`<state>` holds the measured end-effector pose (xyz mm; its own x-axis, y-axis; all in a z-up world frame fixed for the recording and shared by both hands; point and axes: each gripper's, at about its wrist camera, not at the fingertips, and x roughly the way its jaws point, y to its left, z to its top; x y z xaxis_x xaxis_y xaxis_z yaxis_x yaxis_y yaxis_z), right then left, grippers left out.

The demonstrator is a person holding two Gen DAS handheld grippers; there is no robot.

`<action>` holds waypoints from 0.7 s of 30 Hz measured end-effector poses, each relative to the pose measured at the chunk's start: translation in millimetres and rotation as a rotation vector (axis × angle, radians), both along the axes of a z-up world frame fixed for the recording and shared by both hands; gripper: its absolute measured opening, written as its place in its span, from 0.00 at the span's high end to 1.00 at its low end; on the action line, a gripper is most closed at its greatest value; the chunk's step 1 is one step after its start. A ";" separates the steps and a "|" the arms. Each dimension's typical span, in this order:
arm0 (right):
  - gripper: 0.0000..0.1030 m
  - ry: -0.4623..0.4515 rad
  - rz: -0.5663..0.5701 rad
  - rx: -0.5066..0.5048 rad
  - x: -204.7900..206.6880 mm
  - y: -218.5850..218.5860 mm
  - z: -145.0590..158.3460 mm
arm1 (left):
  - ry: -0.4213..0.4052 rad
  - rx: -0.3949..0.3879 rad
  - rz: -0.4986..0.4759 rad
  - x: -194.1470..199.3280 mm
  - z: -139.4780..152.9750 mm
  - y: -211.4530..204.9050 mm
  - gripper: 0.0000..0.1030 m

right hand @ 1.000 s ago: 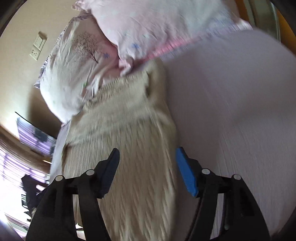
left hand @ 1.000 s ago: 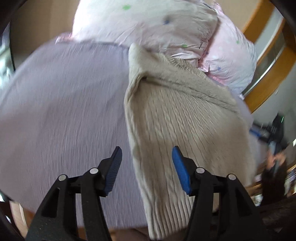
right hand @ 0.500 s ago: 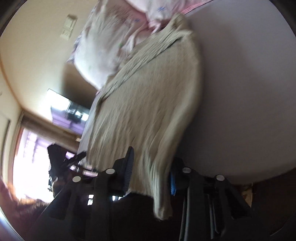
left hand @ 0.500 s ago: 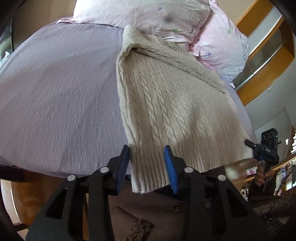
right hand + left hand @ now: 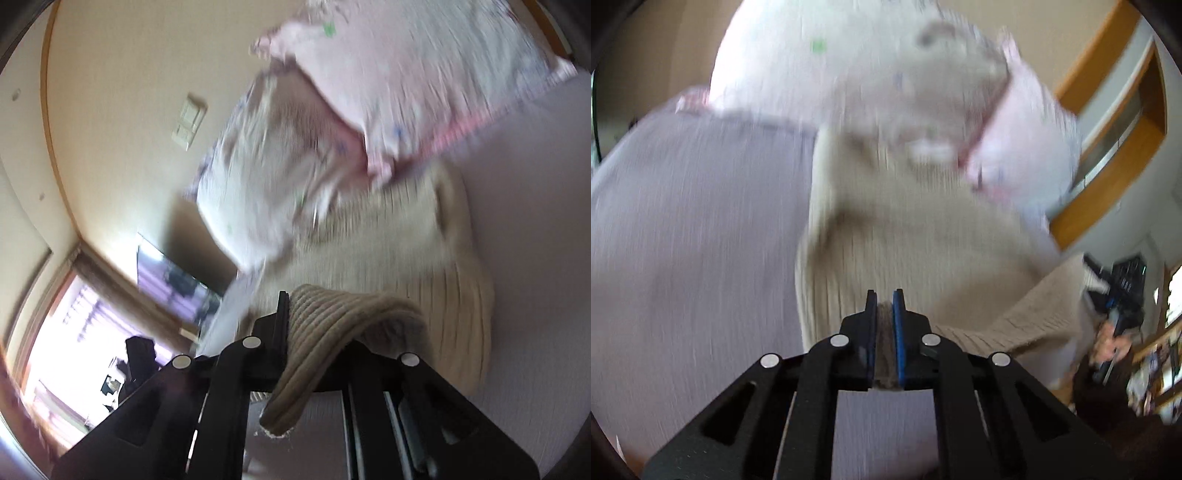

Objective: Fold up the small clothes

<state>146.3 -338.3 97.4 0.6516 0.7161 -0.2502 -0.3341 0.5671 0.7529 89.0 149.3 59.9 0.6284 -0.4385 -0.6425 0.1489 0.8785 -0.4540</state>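
Note:
A beige cable-knit sweater lies on a lavender bed sheet, its collar toward the pillows. My left gripper is shut on the sweater's ribbed hem and holds it lifted off the bed. In the right wrist view my right gripper is shut on the other hem corner of the sweater; the ribbed knit drapes over the right finger and hides it. The lifted hem sags between the two grippers. Both views are blurred by motion.
Two pink-white pillows lie at the head of the bed, touching the sweater's collar. A wooden frame stands at the right. A wall switch and a bright window show in the right wrist view.
Both grippers closed on the sweater's hem, from wide open a second ago. They have lifted the hem and carried it toward the pillows.

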 end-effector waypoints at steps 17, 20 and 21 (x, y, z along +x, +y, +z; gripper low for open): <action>0.29 0.335 -0.294 0.122 164.6 -28.3 -62.5 | 0.091 -0.197 0.289 223.0 -32.4 48.4 0.67; 0.11 0.202 -0.346 0.060 135.0 -34.7 -39.0 | 0.126 -0.203 0.208 195.9 -34.1 45.7 0.49; 0.11 0.188 -0.348 0.033 129.9 -34.7 -35.7 | 0.138 -0.200 0.189 187.4 -36.1 43.5 0.42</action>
